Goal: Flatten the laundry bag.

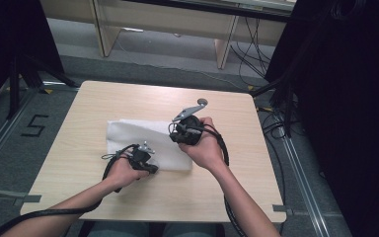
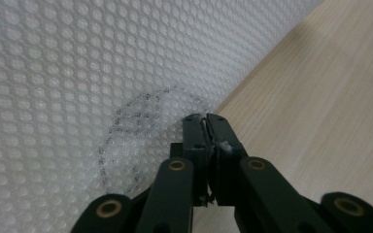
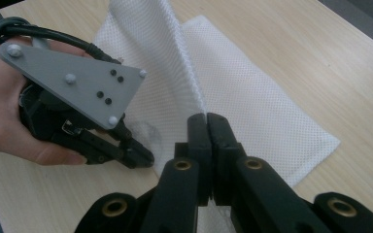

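Note:
A white bubble-textured sheet (image 1: 143, 136) lies on the light wooden table (image 1: 103, 103). My left gripper (image 1: 153, 169) is low at the sheet's near edge. In the left gripper view its jaws (image 2: 205, 119) stand together with a thin sliver of white sheet (image 2: 77, 73) pinched between them, beside a faint grey round print (image 2: 141, 131). My right gripper (image 1: 173, 137) is over the sheet's right part. In the right gripper view its jaws (image 3: 207, 116) are shut on a raised fold of the sheet (image 3: 252, 102), and the left gripper (image 3: 143, 158) rests at the sheet's edge.
Bare wood surrounds the sheet on all sides, with the table's front edge (image 1: 153, 217) near the forearms. Black stands and cables (image 1: 281, 108) sit on the floor to the right, and a shelf unit (image 1: 168, 24) stands behind the table.

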A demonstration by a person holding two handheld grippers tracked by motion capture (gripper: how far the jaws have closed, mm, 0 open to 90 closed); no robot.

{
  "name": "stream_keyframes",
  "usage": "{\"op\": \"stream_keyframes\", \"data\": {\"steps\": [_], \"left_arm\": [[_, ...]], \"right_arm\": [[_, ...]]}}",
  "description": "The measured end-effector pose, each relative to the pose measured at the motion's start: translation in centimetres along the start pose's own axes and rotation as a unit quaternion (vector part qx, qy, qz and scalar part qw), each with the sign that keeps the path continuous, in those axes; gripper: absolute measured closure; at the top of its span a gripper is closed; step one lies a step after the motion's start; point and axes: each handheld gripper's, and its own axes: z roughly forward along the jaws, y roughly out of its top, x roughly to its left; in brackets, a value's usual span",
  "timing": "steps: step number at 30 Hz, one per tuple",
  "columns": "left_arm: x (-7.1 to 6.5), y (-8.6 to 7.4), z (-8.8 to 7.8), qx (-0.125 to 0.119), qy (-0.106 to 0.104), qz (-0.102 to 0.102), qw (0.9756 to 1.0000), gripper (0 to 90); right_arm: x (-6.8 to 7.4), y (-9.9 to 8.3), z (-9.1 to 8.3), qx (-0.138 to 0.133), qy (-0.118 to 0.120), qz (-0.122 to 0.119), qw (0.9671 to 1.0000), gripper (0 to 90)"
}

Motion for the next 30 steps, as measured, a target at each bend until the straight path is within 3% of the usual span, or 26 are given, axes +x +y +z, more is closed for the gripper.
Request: {"op": "stream_keyframes", "data": {"steps": [5, 7, 8, 11, 12, 16, 17, 20, 22, 23, 24, 26, 27, 29, 30], "left_arm": [[0.3, -1.0, -1.9, 0.0, 0.007, 0.016, 0.9999, 85.5], [0.8, -1.4, -2.2, -0.007, 0.017, 0.003, 0.9998, 86.6], [1.4, -1.7, -2.1, -0.007, 0.022, -0.013, 0.9996, 86.8], [1.9, -1.7, -1.9, 0.001, 0.021, -0.012, 0.9997, 87.2], [2.0, -1.6, -1.8, -0.004, 0.023, -0.018, 0.9996, 87.1], [2.3, -1.4, -1.6, -0.008, 0.028, -0.019, 0.9994, 86.9], [2.5, -1.4, -1.6, -0.012, 0.036, -0.016, 0.9992, 85.9], [2.2, -1.6, -2.0, -0.015, 0.03, -0.019, 0.9993, 85.2], [1.9, -2.3, -3.5, -0.02, 0.018, -0.012, 0.9996, 84.7], [1.9, -2.7, -4.1, -0.026, 0.016, -0.013, 0.9995, 84.5], [1.9, -2.7, -4.1, -0.026, 0.016, -0.013, 0.9995, 84.4], [2.1, -3.7, -5.7, -0.032, 0.018, -0.013, 0.9992, 84.3], [2.5, -5.0, -7.3, -0.041, 0.023, -0.027, 0.9986, 84.2], [2.8, -5.7, -8.0, -0.043, 0.034, -0.036, 0.9979, 84.2], [3.5, -7.0, -9.3, -0.05, 0.039, -0.045, 0.9969, 84.1]], "right_arm": [[0.1, -0.1, -0.2, -0.006, 0.0, 0.002, 1.0, 90.0], [0.1, -0.1, -0.3, -0.006, -0.001, 0.007, 1.0, 90.0], [-0.1, -0.1, -0.3, -0.014, -0.001, -0.016, 0.9998, 90.0], [0.3, 0.0, -0.6, -0.011, 0.005, -0.007, 0.9999, 90.0], [0.5, -0.1, -0.6, -0.018, 0.002, -0.018, 0.9997, 90.0], [0.9, -0.2, -0.9, -0.014, 0.005, -0.003, 0.9999, 90.0], [0.9, -0.3, -1.0, -0.018, 0.004, -0.009, 0.9998, 90.0], [1.1, -0.4, -1.1, -0.02, 0.008, -0.01, 0.9997, 90.0], [1.0, -0.6, -1.0, -0.025, 0.011, -0.022, 0.9994, 90.0], [1.1, -0.7, -1.0, -0.025, 0.011, -0.017, 0.9995, 90.0], [1.1, -0.7, -1.0, -0.025, 0.011, -0.017, 0.9995, 90.0], [1.3, -1.0, -1.0, -0.029, 0.015, -0.02, 0.9993, 90.0], [1.4, -1.2, -1.1, -0.029, 0.02, -0.023, 0.9991, 90.0], [1.6, -1.4, -1.2, -0.027, 0.019, -0.019, 0.9993, 90.0], [1.8, -1.7, -1.2, -0.033, 0.018, -0.025, 0.999, 90.0]]}}
